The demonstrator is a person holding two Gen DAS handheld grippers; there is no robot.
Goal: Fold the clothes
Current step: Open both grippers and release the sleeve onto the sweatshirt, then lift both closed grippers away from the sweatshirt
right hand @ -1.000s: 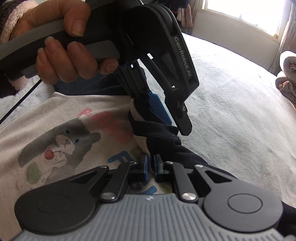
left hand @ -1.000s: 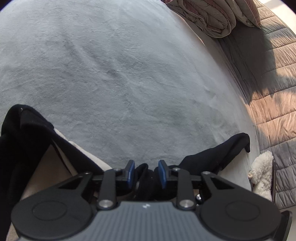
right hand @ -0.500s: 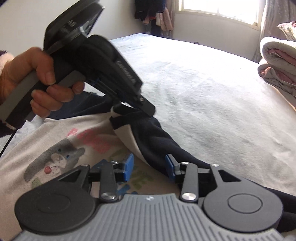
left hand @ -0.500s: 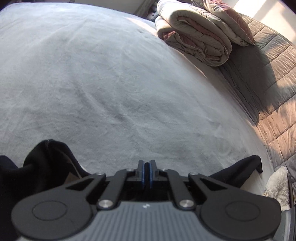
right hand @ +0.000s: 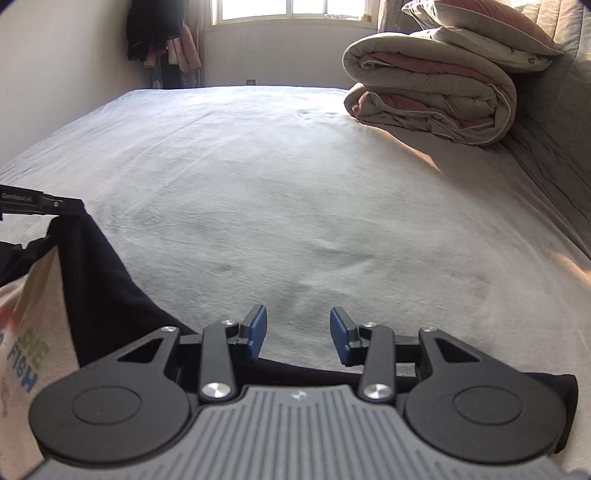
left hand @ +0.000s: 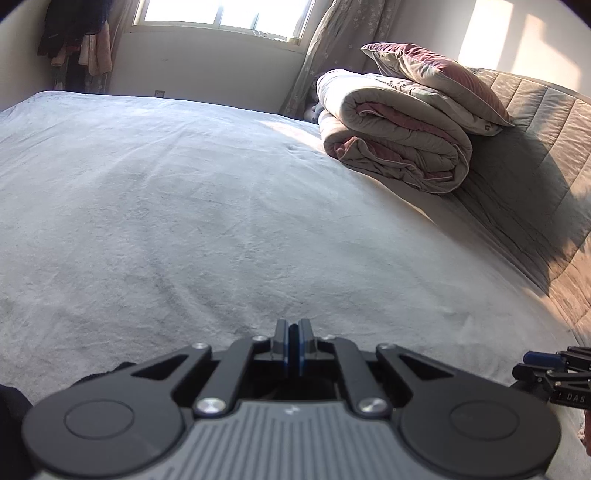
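One garment (right hand: 92, 295), one bed (right hand: 295, 203), one folded quilt (right hand: 436, 99), one pillow (right hand: 480, 33), one window (left hand: 221, 14), two tongs: left tongs (left hand: 293, 345), right tongs (right hand: 298, 334).

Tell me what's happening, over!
Left gripper shut on shirt, lifting it. Right gripper open, empty. Bed ahead, nothing blocking.

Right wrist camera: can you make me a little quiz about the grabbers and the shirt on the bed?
1. True or false: the right gripper is open.
2. What holds up the black sleeve of the shirt? A) the left gripper B) the right gripper C) a pillow
3. Fill in: the folded quilt lies on the ____.

Key: 1 true; 2 A; 3 bed.
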